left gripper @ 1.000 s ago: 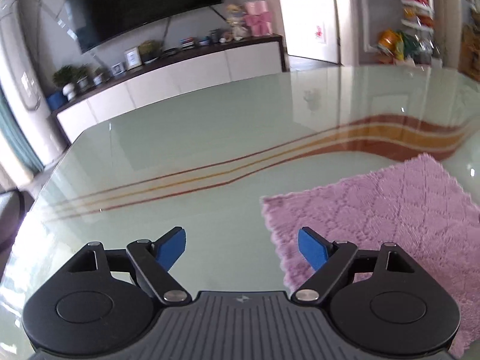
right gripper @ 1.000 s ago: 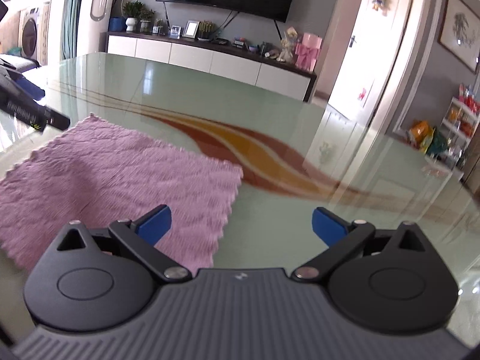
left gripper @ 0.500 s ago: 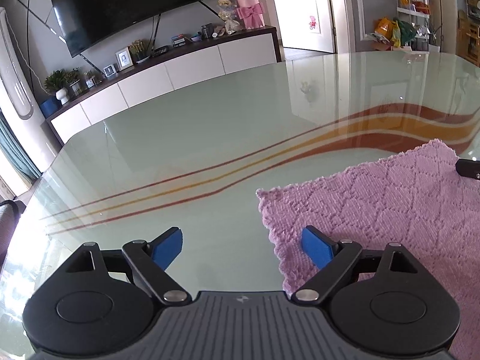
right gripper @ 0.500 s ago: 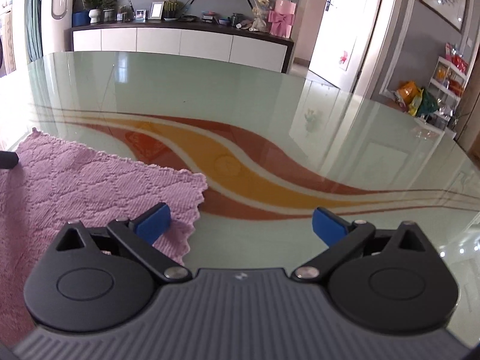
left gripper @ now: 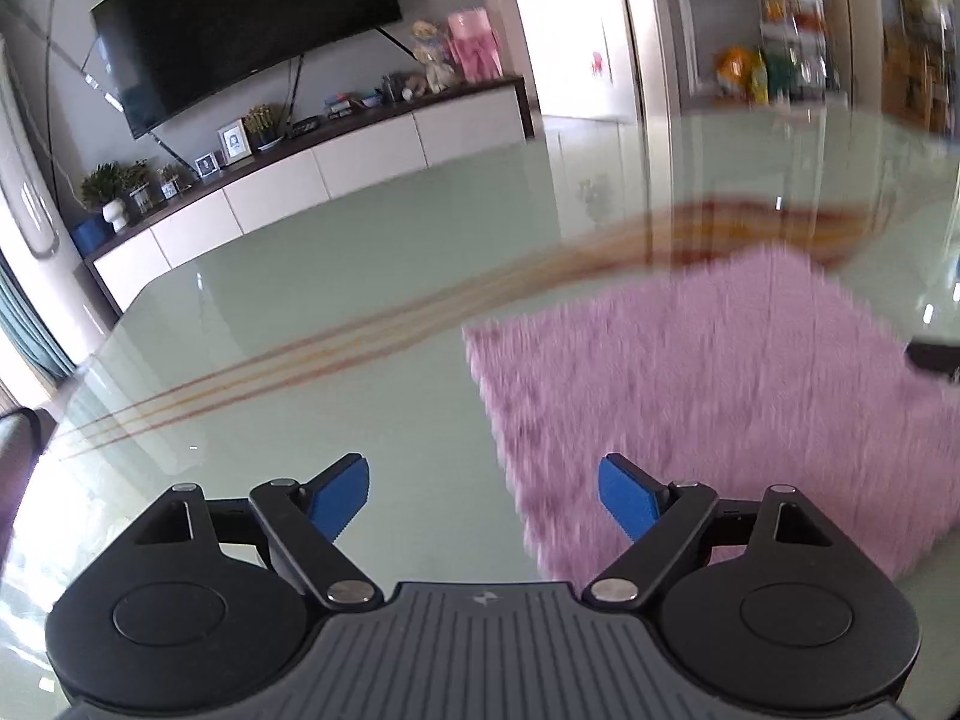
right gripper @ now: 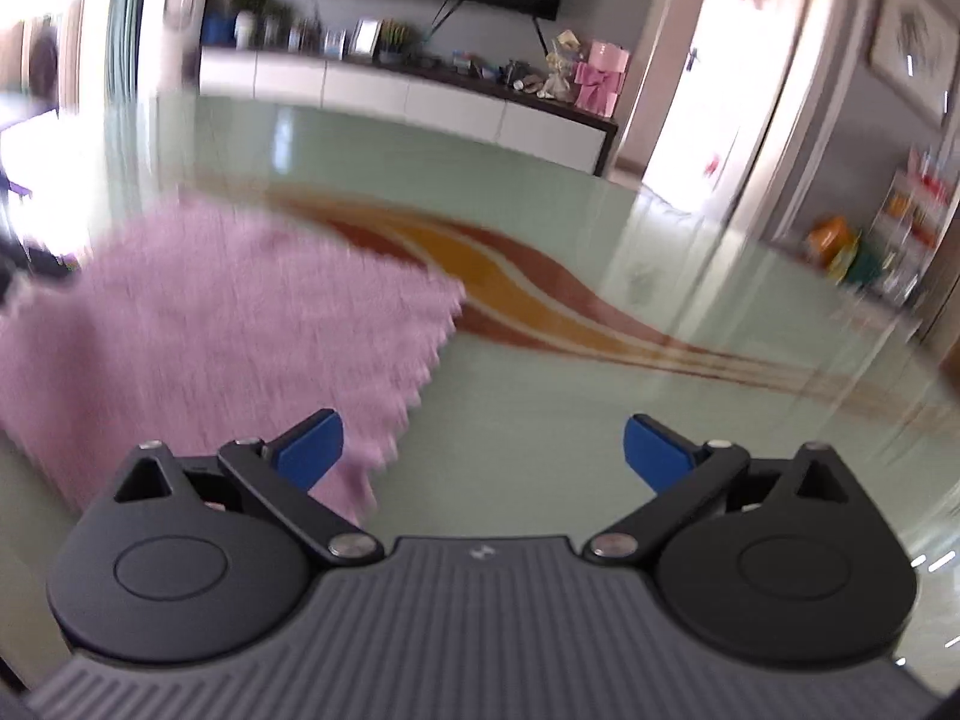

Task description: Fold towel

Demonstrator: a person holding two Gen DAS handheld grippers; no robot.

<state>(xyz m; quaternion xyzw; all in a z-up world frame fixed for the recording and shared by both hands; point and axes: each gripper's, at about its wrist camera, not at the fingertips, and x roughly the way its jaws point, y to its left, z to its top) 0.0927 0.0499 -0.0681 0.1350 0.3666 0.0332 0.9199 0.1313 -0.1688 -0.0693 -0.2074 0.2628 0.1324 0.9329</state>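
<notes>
Towel [left gripper: 708,396]: pink, lying flat on the glass bench [left gripper: 336,300]; weave blurred, near edge cut off behind both tools.
Left gripper [left gripper: 483,495]: jaws apart, empty, at the towel's left edge.
Right gripper [right gripper: 483,450]: jaws apart, empty, at the towel's right edge.
Writing: none legible; small emblem on each tool body, unreadable.
Television [left gripper: 240,30]: screen dark, top cropped.
</notes>
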